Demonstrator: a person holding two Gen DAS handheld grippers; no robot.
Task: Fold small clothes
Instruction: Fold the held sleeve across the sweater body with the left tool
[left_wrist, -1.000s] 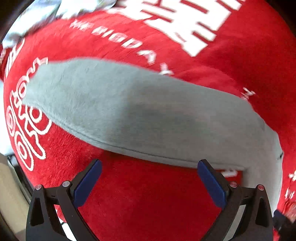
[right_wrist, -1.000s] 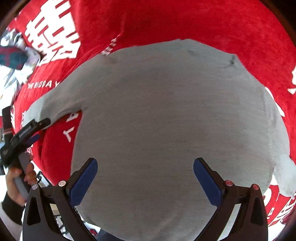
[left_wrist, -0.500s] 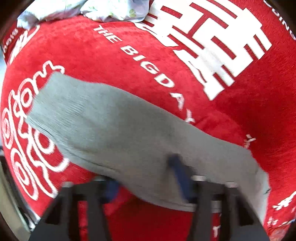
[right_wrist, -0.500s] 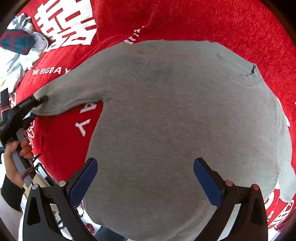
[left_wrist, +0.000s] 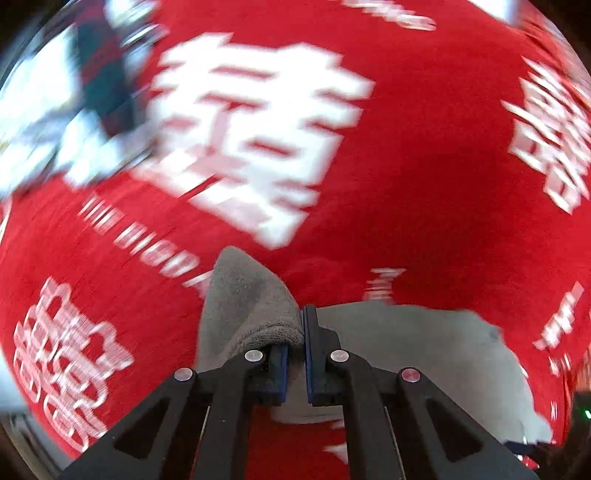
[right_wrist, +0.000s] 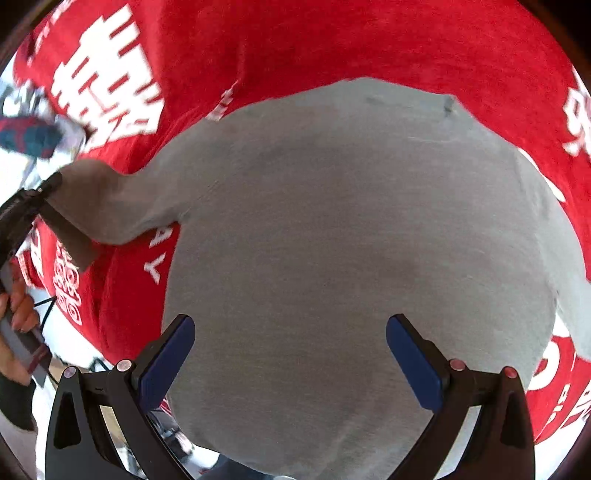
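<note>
Grey sweater (right_wrist: 351, 240) lies spread flat on the red cloth (right_wrist: 351, 40) covering the table, body face-down or face-up I cannot tell, laid out so its sleeves can be folded in first. Left gripper (left_wrist: 293, 332) has just been closing and is now clamped on the sleeve (left_wrist: 251, 299) near the cuff, fabric bunched between its fingers (left_wrist: 309, 332); the sleeve end is raised off the cloth while the rest trails back to the sweater body, probably so it can be carried over onto the body. Right gripper (right_wrist: 288, 354) hovers above the sweater's lower body with fingers (right_wrist: 168, 360) spread wide and nothing between them, likely waiting to pin or smooth the body. Beyond the sweater, at the far left edge of the cloth, a blurred pile of other clothes (right_wrist: 29, 136) sits waiting. Person's hand (right_wrist: 16, 306) grips the left handle.
</note>
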